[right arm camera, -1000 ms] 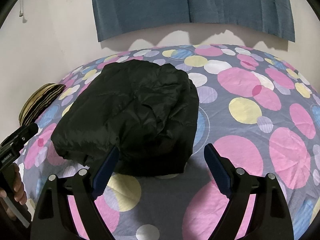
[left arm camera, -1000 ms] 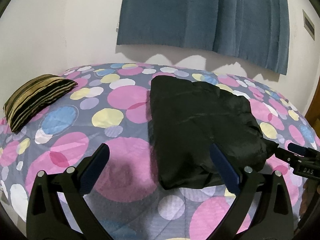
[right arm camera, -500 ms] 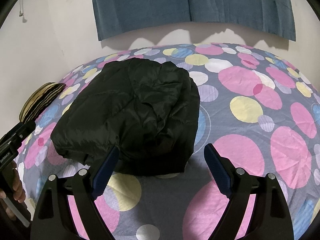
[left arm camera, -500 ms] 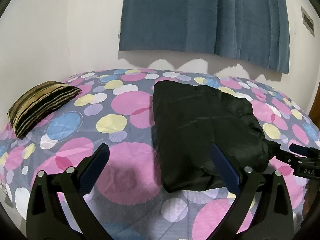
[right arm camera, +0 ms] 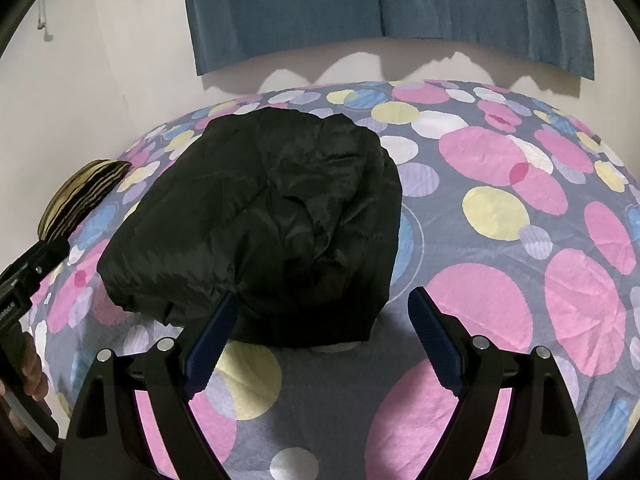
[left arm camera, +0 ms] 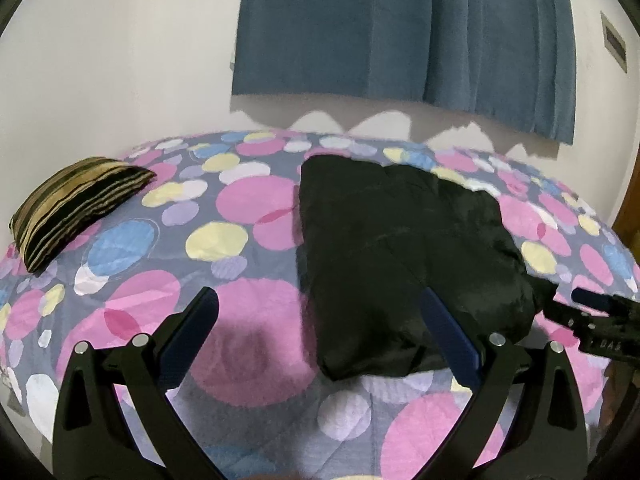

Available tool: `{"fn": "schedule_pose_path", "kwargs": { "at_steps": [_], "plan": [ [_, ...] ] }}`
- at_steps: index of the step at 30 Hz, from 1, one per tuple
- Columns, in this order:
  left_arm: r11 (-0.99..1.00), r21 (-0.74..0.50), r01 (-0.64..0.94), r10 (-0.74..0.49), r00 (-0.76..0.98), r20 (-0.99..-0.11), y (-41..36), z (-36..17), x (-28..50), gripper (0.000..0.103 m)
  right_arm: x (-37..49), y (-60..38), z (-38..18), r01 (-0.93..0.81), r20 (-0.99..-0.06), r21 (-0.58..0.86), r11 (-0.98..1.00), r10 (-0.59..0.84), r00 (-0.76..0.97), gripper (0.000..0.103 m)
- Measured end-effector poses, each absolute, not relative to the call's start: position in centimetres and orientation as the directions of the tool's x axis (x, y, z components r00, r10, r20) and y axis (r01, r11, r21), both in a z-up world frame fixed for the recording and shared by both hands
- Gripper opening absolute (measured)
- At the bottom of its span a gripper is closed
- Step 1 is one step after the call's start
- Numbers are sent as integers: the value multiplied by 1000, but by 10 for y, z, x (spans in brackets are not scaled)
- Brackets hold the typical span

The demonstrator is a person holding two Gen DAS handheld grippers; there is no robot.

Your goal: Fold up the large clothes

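A black padded jacket (right arm camera: 260, 220) lies folded into a thick bundle on the bed (right arm camera: 500, 208), which wears a cover of pink, yellow and blue circles. The left gripper (left arm camera: 316, 336) hovers just in front of the jacket's near edge, its fingers (left arm camera: 188, 336) spread wide and holding nothing — one blue pad shows against the black fabric. The right gripper (right arm camera: 324, 336) sits close before the jacket too, fingers (right arm camera: 434, 340) released and empty. Left of the jacket, well apart, rests a striped pillow (left arm camera: 76, 208). Behind the jacket a blue curtain (left arm camera: 400, 32) hangs on the wall.
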State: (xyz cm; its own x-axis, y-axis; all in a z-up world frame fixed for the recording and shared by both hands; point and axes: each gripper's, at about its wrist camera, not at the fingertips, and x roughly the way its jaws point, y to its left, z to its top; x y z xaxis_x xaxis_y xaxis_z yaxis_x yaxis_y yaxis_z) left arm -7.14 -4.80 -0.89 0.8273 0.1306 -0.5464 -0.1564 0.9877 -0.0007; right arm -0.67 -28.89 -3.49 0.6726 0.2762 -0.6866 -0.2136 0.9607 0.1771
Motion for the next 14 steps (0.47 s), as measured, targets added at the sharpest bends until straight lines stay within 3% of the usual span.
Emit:
{"fn": "schedule_pose_path", "kwargs": {
  "at_steps": [5, 11, 14],
  "plan": [
    [992, -41, -122, 82, 845, -528, -44, -8, -74, 101, -6, -289, -35, -224, -687, 181, 958, 286, 668, 86],
    [981, -45, -187, 130, 817, -562, -14, -13, -61, 101, -6, -307, -29, -216, -678, 166, 962, 270, 684, 86],
    [959, -24, -282, 216, 784, -582, 20, -24, -49, 101, 2, -335, -33, -166, -683, 144, 975, 220, 697, 86]
  ]
}}
